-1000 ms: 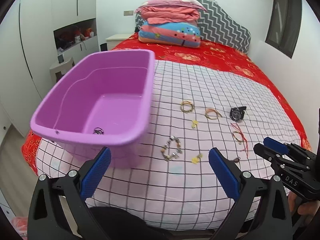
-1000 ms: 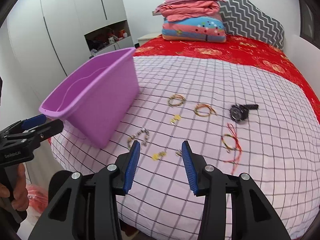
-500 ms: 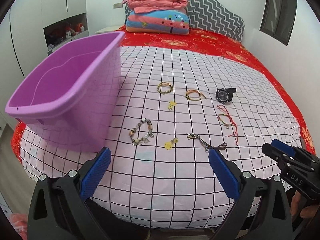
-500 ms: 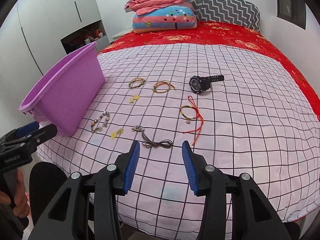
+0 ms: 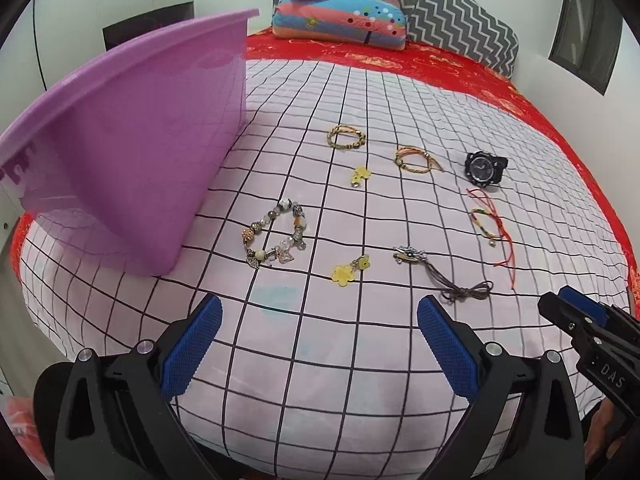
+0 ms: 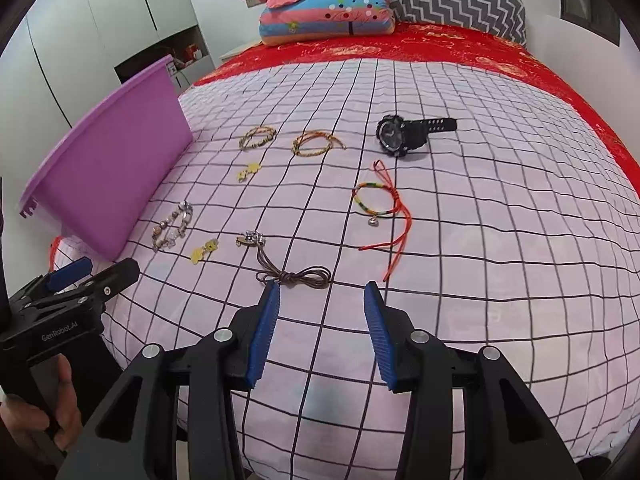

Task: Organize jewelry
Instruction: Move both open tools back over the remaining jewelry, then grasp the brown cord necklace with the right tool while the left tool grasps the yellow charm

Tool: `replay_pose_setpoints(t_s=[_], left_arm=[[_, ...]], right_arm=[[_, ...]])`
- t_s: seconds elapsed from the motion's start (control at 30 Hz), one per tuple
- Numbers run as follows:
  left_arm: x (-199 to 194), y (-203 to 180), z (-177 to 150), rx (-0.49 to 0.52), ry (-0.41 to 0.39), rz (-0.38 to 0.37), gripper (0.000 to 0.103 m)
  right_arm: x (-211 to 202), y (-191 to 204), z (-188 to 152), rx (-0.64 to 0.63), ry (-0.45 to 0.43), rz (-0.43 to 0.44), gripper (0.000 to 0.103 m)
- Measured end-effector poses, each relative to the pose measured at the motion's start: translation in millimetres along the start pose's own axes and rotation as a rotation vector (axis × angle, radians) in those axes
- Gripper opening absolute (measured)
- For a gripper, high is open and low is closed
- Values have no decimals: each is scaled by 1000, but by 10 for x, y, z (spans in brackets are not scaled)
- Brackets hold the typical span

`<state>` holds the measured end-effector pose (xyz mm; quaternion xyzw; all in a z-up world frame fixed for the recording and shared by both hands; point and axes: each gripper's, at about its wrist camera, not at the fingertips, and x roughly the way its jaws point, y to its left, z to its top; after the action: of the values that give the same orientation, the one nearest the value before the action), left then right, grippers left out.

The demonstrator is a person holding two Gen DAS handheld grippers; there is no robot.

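Note:
Several pieces of jewelry lie on the checked pink sheet: a beaded bracelet point(image 5: 274, 236), a yellow flower charm point(image 5: 350, 271), a brown cord necklace point(image 5: 440, 274) point(image 6: 288, 266), a red string bracelet point(image 5: 490, 224) point(image 6: 380, 208), a black watch point(image 5: 484, 168) point(image 6: 404, 134), two woven bracelets point(image 5: 346, 137) point(image 5: 416, 159) and a second yellow charm point(image 5: 360, 175). A purple plastic bin point(image 5: 120, 152) point(image 6: 108, 164) stands at the left. My left gripper point(image 5: 318, 322) is open and empty, low over the near sheet. My right gripper point(image 6: 320, 300) is open and empty, just short of the cord necklace.
The bed point(image 5: 460, 68) has a red cover beyond the sheet, with folded blankets point(image 5: 340, 0) and a zigzag pillow point(image 5: 460, 20) at the head. White wardrobes point(image 6: 100, 20) stand left. A wall point(image 5: 580, 100) runs along the right side.
Both grippers have moved lower and closer to the jewelry on the sheet. The bin's inside has dropped out of sight. Both stay open and empty.

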<state>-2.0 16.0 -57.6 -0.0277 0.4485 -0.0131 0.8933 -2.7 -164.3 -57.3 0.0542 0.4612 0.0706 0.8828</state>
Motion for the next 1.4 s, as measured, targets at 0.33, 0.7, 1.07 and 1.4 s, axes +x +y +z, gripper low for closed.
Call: replay_pose_setpoints(t_s=[0.33,0.7,1.07,1.4], left_arm=[[498,1,16,4,52,10,96],[805,-84,27,38,71,15,96],[959,-71,34,15,79,-13,96],[1008,-141,32,51,62,-18,90]], right_arm=[[427,112,25,-53,42,37,42],[761,167,50,-96,64,41,46],[939,206,71,-134,62,28,46],[1015,271,66,-186,30,1,46]])
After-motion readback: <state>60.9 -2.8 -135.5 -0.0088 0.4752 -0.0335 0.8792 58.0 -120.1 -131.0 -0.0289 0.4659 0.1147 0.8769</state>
